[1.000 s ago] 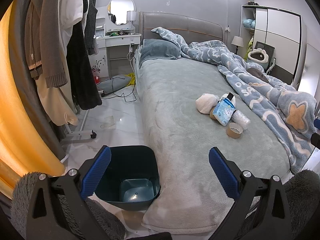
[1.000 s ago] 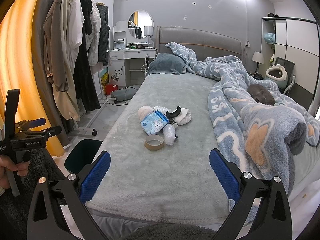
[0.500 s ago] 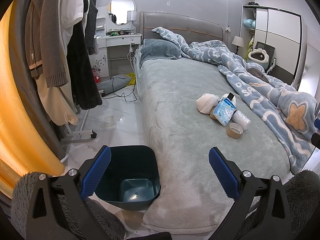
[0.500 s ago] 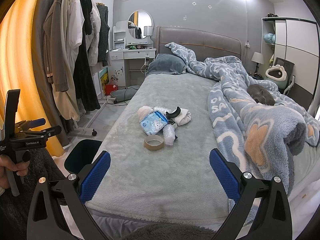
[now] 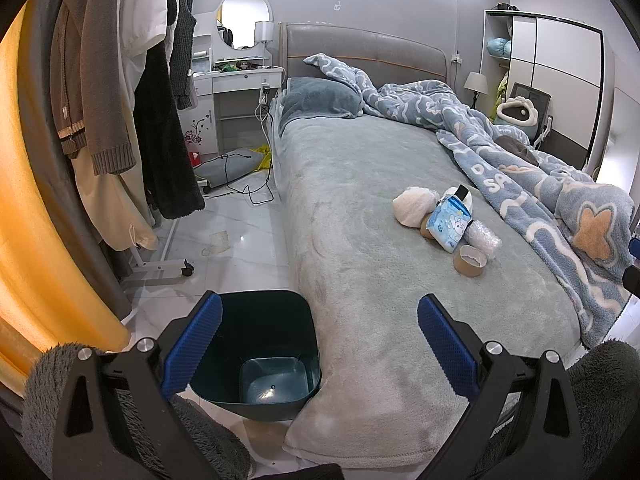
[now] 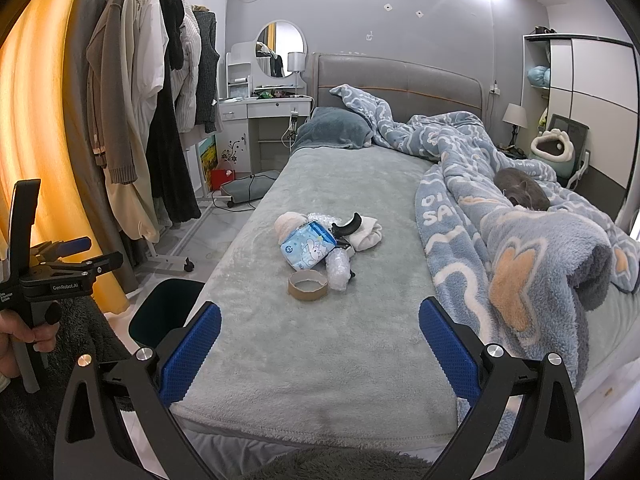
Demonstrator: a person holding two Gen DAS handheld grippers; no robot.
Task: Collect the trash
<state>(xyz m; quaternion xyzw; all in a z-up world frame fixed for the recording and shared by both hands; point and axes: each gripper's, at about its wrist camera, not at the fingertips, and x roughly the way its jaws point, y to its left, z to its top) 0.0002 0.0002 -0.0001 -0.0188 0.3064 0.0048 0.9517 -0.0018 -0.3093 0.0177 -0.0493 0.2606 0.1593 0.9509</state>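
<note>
A small heap of trash lies in the middle of the grey bed: a blue tissue pack (image 6: 307,249), a cardboard tape ring (image 6: 308,285), a wad of bubble wrap (image 6: 337,267) and a white crumpled ball (image 6: 289,223). The pack (image 5: 448,223) and ring (image 5: 470,261) also show in the left wrist view. A dark teal bin (image 5: 260,348) stands on the floor at the bed's foot corner, empty. My left gripper (image 5: 319,346) is open above the bin and bed corner. My right gripper (image 6: 319,346) is open over the bed's foot end, short of the heap.
A blue patterned blanket (image 6: 512,216) is bunched along the bed's right side, with a grey cat (image 6: 522,194) lying on it. A clothes rack (image 5: 120,92) with coats stands left of the bed. Cables and a grey mat (image 5: 230,166) lie on the floor by the dresser.
</note>
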